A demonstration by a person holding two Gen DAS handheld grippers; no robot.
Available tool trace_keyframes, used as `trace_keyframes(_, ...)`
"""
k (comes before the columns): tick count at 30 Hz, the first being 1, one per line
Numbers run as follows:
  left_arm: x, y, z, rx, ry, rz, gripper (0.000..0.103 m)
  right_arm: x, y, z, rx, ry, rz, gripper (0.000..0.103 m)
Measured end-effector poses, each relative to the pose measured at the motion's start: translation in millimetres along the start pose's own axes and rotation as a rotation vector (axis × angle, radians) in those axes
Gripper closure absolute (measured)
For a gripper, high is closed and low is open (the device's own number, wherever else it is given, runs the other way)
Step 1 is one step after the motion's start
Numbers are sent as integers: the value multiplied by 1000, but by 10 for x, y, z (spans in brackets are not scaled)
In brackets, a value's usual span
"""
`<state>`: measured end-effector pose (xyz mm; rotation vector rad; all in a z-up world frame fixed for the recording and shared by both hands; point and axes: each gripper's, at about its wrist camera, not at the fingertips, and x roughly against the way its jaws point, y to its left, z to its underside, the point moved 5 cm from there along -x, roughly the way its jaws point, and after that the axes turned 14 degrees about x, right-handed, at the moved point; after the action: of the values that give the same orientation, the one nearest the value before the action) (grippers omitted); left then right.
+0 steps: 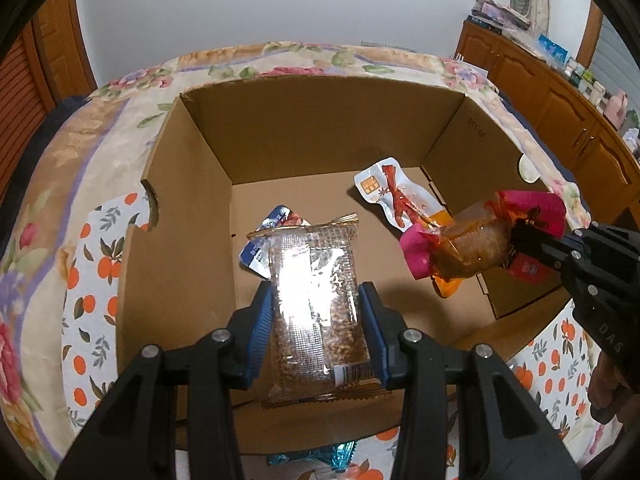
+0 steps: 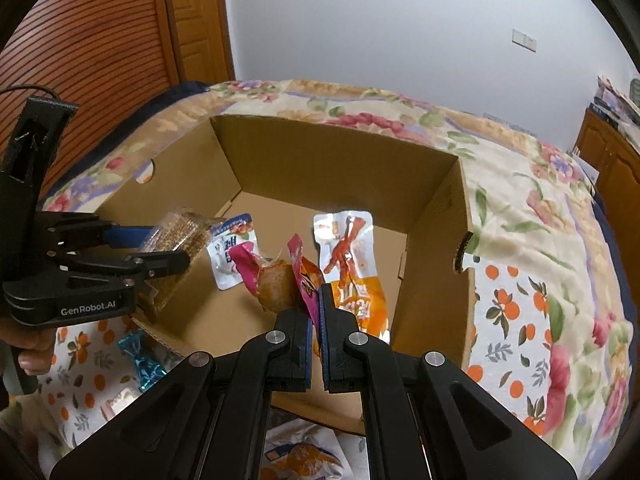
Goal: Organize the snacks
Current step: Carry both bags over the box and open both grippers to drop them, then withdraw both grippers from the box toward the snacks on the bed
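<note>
Floral bedspread (image 1: 60, 200) carrying open brown cardboard box (image 1: 320, 128): left gripper (image 1: 316, 328) clamps clear-wrapped grain bar (image 1: 316, 300); right gripper (image 2: 316, 316) (jaws together) pinches pink-ended wrapped pastry (image 2: 276, 280) over the box floor.

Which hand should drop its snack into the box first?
Probably left. Its tongs hold the clear grain bar above bare floor of the cardboard box. The right tongs pinch the pink-wrapped snack over the chicken-feet pouch.

box (image 1: 192, 216) top: open | floor (image 1: 320, 200): two packets (image 1: 400, 196), middle free
</note>
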<state>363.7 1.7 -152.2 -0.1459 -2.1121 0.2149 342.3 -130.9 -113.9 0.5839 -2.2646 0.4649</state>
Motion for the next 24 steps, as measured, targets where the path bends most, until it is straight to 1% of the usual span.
trace_keyframes(5, -62, 29, 15, 21, 17, 5, 59, -116, -9, 19, -7, 31, 3, 102)
trace_keyframes(8, -82, 61, 14, 42, 30, 17, 57, -174, -17, 37, -20, 45, -10, 99)
trace_keyframes(11, -80, 59, 19, 46, 29, 17, 57, -208, -18, 67, -19, 62, -1, 94)
trace_keyframes(12, -72, 57, 15, 45, 24, 14, 57, -203, -22, 77, -22, 61, 1, 94)
trace_keyframes(13, -48, 49, 13, 43, 17, 14, 57, -175, -35, 83, -30, 49, -5, 91)
trace_keyframes(15, 20, 25, 11, 42, 4, 33, 55, -110, -63, 88, -55, 29, -20, 67)
trace_keyframes(16, 46, 16, 12, 43, 0, 37, 53, -71, -79, 89, -69, 22, -27, 66)
trace_keyframes(17, 92, 1, 19, 44, -8, 40, 46, -33, -84, 85, -76, 16, -30, 66)
trace_keyframes(22, 344, -36, 105, 39, -40, 50, 46, 401, -15, 149, -87, -38, -56, 66)
trace_keyframes(24, 500, -54, 173, 29, -55, 50, 46, 587, 36, 203, -86, -50, -69, 66)
